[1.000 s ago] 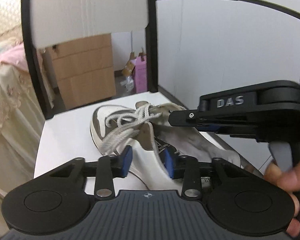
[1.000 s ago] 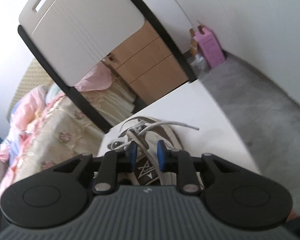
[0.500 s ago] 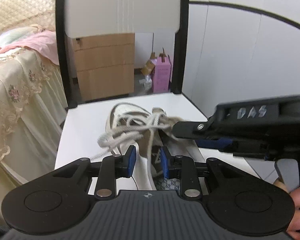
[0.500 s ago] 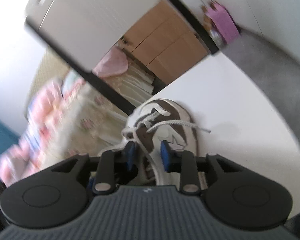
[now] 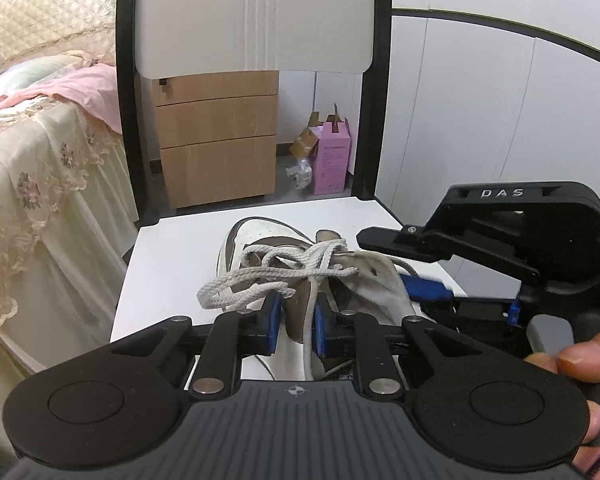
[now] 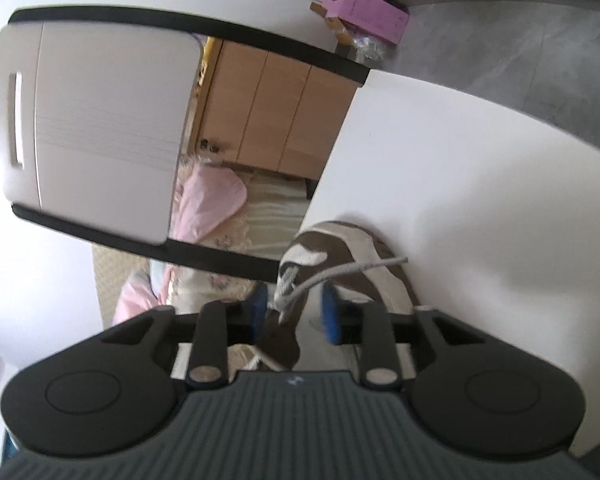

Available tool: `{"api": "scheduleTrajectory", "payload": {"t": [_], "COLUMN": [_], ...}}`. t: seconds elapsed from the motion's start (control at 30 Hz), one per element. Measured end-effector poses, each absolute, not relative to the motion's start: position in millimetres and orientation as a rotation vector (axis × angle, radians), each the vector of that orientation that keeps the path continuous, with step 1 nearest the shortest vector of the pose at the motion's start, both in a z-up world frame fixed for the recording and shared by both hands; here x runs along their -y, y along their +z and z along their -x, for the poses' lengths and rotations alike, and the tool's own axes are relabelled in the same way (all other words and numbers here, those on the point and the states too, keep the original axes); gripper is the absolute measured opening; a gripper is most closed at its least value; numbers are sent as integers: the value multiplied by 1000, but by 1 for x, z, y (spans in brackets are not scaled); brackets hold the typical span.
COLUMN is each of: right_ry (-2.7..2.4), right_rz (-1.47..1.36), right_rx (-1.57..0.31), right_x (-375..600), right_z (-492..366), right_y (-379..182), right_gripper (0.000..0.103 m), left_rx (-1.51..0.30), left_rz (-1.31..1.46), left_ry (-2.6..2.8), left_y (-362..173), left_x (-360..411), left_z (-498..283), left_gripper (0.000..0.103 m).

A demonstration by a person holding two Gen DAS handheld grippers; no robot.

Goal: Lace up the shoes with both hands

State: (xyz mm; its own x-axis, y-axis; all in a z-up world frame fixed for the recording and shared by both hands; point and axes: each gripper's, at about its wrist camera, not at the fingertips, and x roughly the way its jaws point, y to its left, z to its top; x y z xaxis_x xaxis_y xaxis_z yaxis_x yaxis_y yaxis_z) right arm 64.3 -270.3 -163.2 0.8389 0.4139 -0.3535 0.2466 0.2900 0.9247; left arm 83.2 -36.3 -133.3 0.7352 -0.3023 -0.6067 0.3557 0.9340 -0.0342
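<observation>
A white and brown sneaker lies on a white table, with loose white laces bunched over its tongue. My left gripper is partly closed around the shoe's brown tongue, with a lace strand running between the blue pads. My right gripper reaches in from the right over the shoe's opening. In the right wrist view the right gripper is open, with the sneaker and a lace passing between its pads.
A white chair back with a black frame stands behind the table. A wooden drawer unit, a pink box and a bed with a floral cover lie beyond. A white wall is to the right.
Both grippers have swung around the shoe. The left jaws narrowed onto the tongue. The right gripper rolled, so its view is rotated, and its jaws opened wider.
</observation>
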Motion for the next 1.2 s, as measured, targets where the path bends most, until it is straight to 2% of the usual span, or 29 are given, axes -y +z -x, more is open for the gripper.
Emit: {"api": "scheduleTrajectory", "payload": {"t": [0.03, 0.17, 0.53, 0.9, 1.1, 1.13, 1.17, 1.2], "right_ry": [108, 54, -180, -227, -297, -331, -362, -387], "right_rz": [-1295, -1260, -1170, -1105, -1043, -1019, -995, -975], "right_rx": [-605, -565, -514, -572, -559, -553, -539, -522], "right_x": [271, 277, 332, 361, 363, 362, 362, 362], "right_z": [-65, -63, -42, -27, -17, -15, -12, -9], "right_y": [-164, -160, -165, -181, -166, -162, -158, -155], "right_gripper": [3, 2, 3, 4, 9, 21, 27, 27], "left_rx": [-652, -659, -676, -676, -654, -650, -646, -641], "left_rz": [-89, -97, -93, -74, -4, 14, 40, 69], "left_ry": [-358, -349, -340, -328, -329, -333, -339, -341], "left_y": [-133, -133, -134, -135, -125, -123, -120, -118], "left_x": [36, 36, 34, 33, 25, 23, 20, 17], "left_z": [-83, -84, -86, -88, -85, -83, -82, -80], "left_gripper": [16, 13, 13, 15, 15, 15, 16, 19]}}
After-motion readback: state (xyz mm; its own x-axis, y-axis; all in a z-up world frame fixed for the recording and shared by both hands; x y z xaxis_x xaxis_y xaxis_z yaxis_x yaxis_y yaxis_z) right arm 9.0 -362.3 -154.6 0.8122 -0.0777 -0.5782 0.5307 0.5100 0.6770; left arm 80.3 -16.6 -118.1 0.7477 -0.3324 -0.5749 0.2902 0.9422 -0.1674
